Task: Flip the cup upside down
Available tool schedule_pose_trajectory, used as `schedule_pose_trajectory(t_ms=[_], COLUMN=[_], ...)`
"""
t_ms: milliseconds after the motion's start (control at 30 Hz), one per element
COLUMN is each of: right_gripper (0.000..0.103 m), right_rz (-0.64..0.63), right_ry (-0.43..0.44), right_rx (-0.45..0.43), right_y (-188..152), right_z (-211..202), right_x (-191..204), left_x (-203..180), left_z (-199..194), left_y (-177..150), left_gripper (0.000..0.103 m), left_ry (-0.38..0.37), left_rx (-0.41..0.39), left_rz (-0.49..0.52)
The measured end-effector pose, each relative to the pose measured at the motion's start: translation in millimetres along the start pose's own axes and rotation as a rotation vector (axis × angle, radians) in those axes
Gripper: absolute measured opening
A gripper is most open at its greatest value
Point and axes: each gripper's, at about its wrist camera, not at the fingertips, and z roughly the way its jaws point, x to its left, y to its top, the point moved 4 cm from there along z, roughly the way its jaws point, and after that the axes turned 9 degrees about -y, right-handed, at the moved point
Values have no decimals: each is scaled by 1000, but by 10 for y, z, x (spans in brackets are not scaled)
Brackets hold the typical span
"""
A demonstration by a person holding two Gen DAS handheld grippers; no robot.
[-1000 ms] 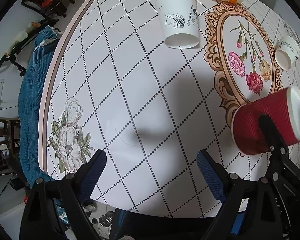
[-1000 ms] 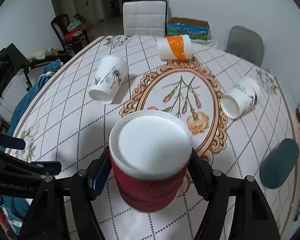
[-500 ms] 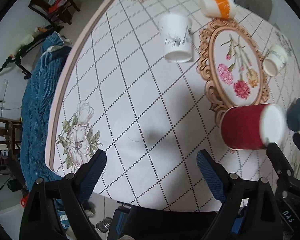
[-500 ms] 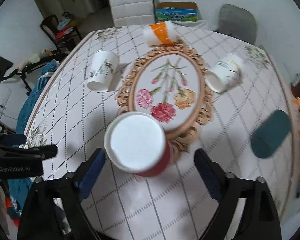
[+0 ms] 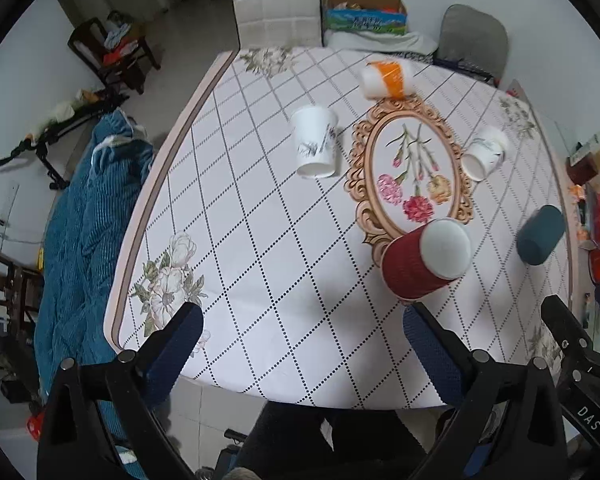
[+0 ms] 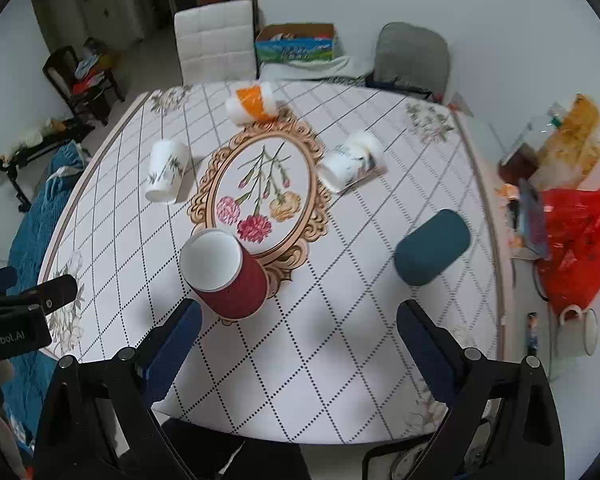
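A red ribbed paper cup stands upside down on the table, white base up, at the near end of the gold oval print. My left gripper is open and empty, raised above the table's near edge, left of the cup. My right gripper is open and empty, raised just behind and right of the cup.
A white flowered cup, an orange-banded cup, a small white cup and a dark teal cup lie on their sides. Chairs stand at the far edge. Clutter and a red bag sit right.
My right gripper opened and let go of the red cup, which now stands upside down on the table. Both grippers rose and pulled back toward the near edge.
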Motion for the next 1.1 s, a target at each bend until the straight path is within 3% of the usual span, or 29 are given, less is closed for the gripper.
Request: schedule_pose_trajectory(t_ms=[500,833,1100], right_gripper=[100,100,100], right_rz=[123,148,168], right_ry=[-39,-43,-51], right_rx=[-130,-226,-269], right_y=[-348,-803,-1041], right_z=[-1297,-2318,-2849], right_x=[-273,-383,-478], left_x=[-145,-135,-133], left_z=[-1055,-1765,-2145], left_y=[-340,-760,-1060], left_gripper=[103,103,103], left_ry=[-63,-107,-126], left_rx=[-161,-254,-303], left_rz=[125,128,135])
